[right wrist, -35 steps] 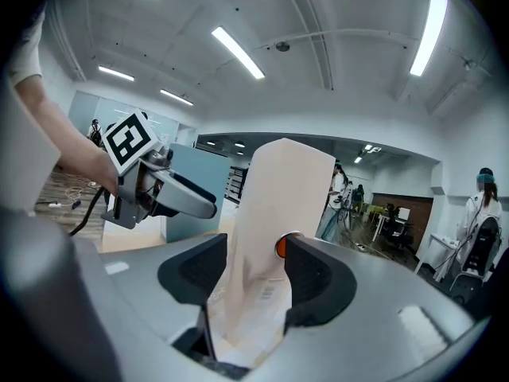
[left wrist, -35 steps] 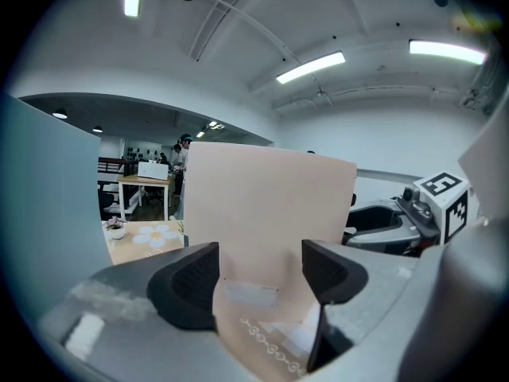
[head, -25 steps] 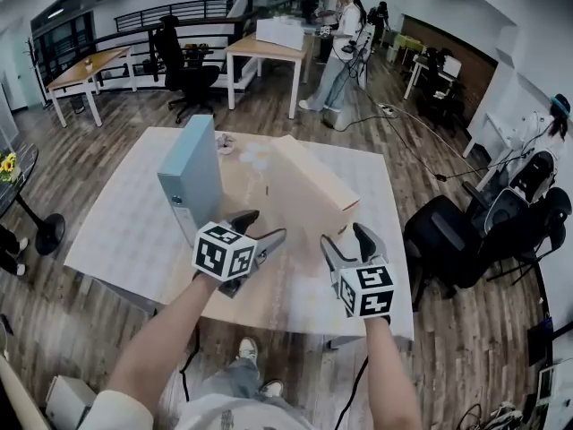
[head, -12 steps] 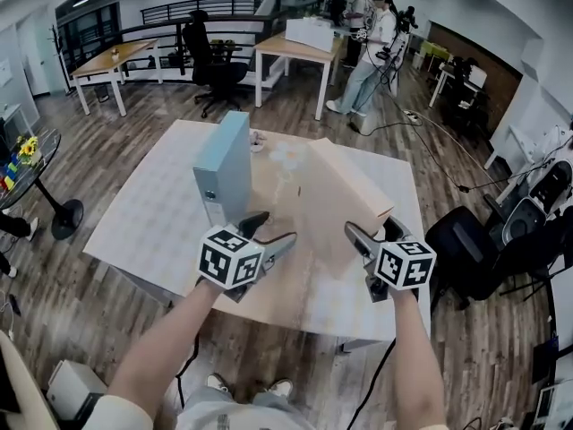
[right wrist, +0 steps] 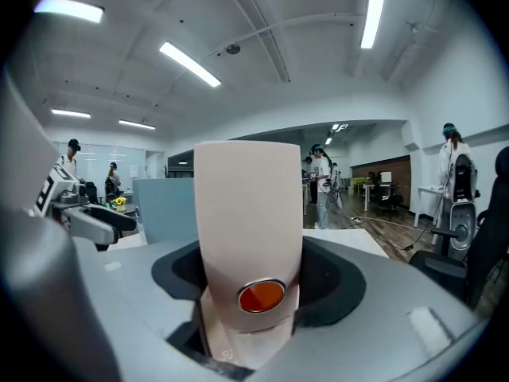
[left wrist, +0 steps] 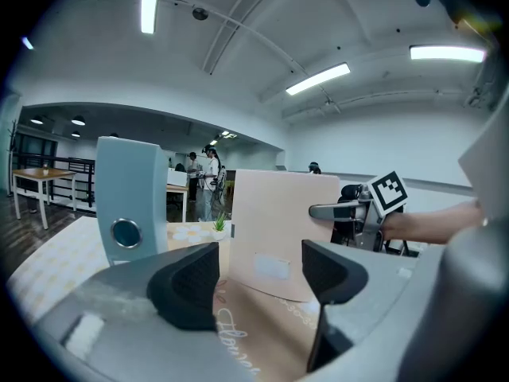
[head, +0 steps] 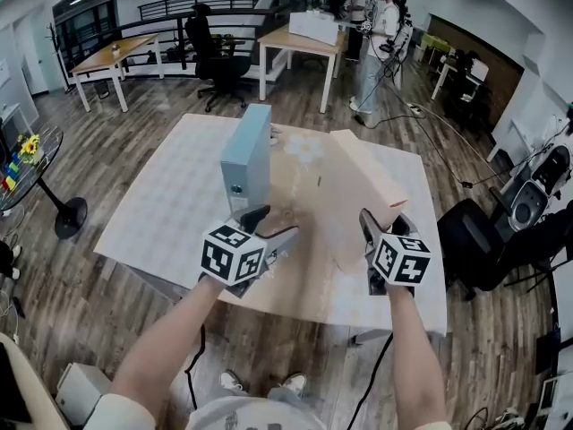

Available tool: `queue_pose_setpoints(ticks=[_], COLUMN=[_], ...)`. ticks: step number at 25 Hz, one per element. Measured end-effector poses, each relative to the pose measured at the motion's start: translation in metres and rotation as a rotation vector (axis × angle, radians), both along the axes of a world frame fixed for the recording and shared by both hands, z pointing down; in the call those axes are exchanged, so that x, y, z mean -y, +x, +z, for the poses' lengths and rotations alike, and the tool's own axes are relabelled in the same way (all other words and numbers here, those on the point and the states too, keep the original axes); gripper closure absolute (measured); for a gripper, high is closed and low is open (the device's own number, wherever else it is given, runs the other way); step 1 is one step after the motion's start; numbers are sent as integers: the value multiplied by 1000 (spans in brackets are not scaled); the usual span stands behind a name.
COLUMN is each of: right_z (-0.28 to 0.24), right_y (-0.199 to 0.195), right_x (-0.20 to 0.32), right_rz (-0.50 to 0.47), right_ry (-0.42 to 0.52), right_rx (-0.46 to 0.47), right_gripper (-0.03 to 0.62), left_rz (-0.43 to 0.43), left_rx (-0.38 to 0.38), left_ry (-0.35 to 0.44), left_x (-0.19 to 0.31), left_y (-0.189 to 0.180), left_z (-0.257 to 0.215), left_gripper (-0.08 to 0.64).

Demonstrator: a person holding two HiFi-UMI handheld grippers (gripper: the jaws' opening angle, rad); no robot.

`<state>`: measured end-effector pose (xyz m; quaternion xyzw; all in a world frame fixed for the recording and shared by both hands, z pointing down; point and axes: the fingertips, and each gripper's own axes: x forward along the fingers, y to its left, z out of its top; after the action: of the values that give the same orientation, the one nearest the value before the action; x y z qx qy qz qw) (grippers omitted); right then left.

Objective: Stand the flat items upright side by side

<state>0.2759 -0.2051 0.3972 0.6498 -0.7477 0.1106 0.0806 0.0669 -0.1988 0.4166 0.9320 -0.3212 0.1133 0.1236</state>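
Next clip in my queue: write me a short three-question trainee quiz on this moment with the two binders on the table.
1. True or false: the blue binder lies flat on the table.
2. Multiple choice: what is between the right gripper's jaws? A) the blue binder B) the beige binder's spine C) nothing
3. Fill in: the left gripper is ___ and holds nothing.
Key: 1 false, it stands upright. 2 B; the jaws are closing on that spine. 3 open.
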Motion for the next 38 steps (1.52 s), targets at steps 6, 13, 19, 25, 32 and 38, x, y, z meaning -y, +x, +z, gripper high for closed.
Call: queue_pose_setpoints(ticks=[6,13,19,25,32,38], right_z=[-6,-7,-4,2,-2,1], right_y=[-32,-81,-125,-150,-164,-181], right_x=[7,21,37,47,72,86], right_rz=[108,165,208,253,266,276], right_ry=[31,53,55,68,74,78], right_rx=[-18,-35,-41,-38,-33,-12], right_gripper=[299,299,298,295,290,284], left_rz=[-21,-81,-79,-57,-69,-82], left_rx=[-19,-38,-38,-24,-33,-42], left_ry=[14,49,40,25,23,29], left_x=[5,14,27,34,55,67], left_y=[-34,-87,-132,-145,-145,-144], left_z=[-6,-8,0,12,9,6], left_gripper=[218,218,218,218,218,218])
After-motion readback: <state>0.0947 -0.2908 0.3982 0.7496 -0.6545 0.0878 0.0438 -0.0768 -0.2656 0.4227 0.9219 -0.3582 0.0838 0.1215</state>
